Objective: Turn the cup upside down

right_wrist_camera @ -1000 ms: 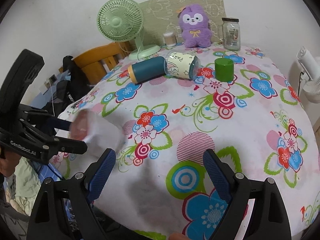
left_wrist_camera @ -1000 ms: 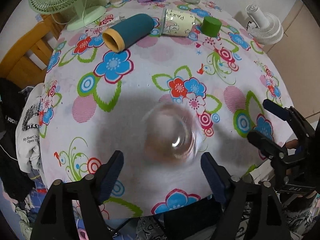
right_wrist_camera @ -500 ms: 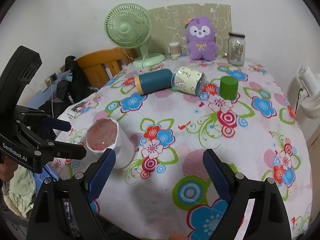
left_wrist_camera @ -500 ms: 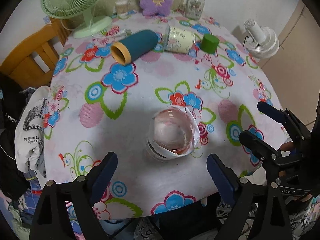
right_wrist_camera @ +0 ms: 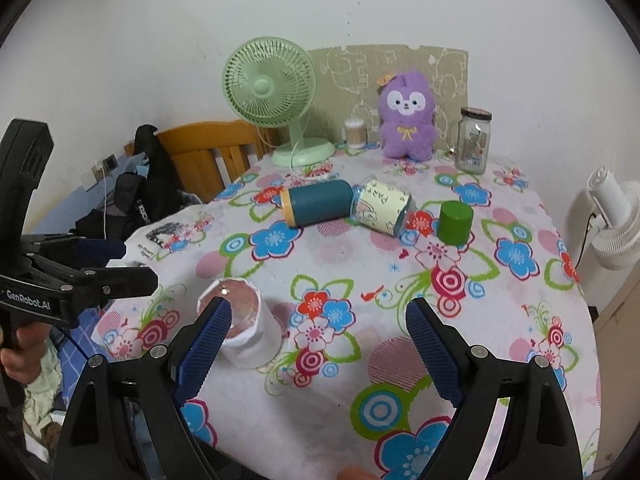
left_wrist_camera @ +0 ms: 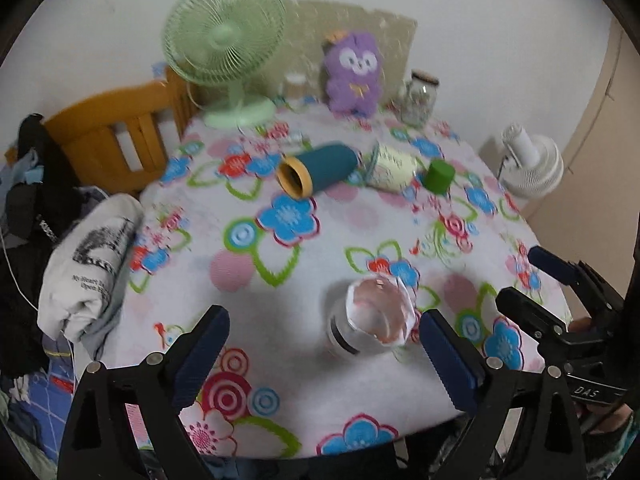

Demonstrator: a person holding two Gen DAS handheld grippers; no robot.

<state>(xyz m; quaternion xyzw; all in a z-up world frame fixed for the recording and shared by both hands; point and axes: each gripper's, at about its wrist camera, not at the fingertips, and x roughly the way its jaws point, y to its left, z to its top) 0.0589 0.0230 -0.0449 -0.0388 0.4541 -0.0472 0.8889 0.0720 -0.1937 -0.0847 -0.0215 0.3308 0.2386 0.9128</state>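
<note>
The cup (right_wrist_camera: 245,322) stands on the flowered tablecloth (right_wrist_camera: 400,280) at the near left of the table, free of both tools; it is clear with a white paper wrap, and a flat pinkish round face points up, though whether that is the base or the mouth cannot be told for sure. In the left wrist view the same cup (left_wrist_camera: 374,316) sits just ahead of the left gripper (left_wrist_camera: 324,350), closer to its right finger than its left; the jaws are spread wide with nothing between them. The right gripper (right_wrist_camera: 318,346) is likewise spread wide and empty; its left finger overlaps the cup in the picture, but contact cannot be told. The left gripper appears at the left edge of the right wrist view, held in a hand (right_wrist_camera: 18,354).

Farther back lie a teal tumbler (right_wrist_camera: 318,204) on its side and, touching its far end, a glass with a pale label (right_wrist_camera: 382,206), also on its side; a green cup (right_wrist_camera: 454,222) stands upside down just right of them. At the far edge stand a green fan (right_wrist_camera: 272,88), a small tub of cotton swabs (right_wrist_camera: 355,134), a purple plush toy (right_wrist_camera: 408,118) and a glass jar (right_wrist_camera: 474,140); a wooden chair (right_wrist_camera: 204,152) with dark clothes is at the left, and a white fan (right_wrist_camera: 616,220) at the right.
</note>
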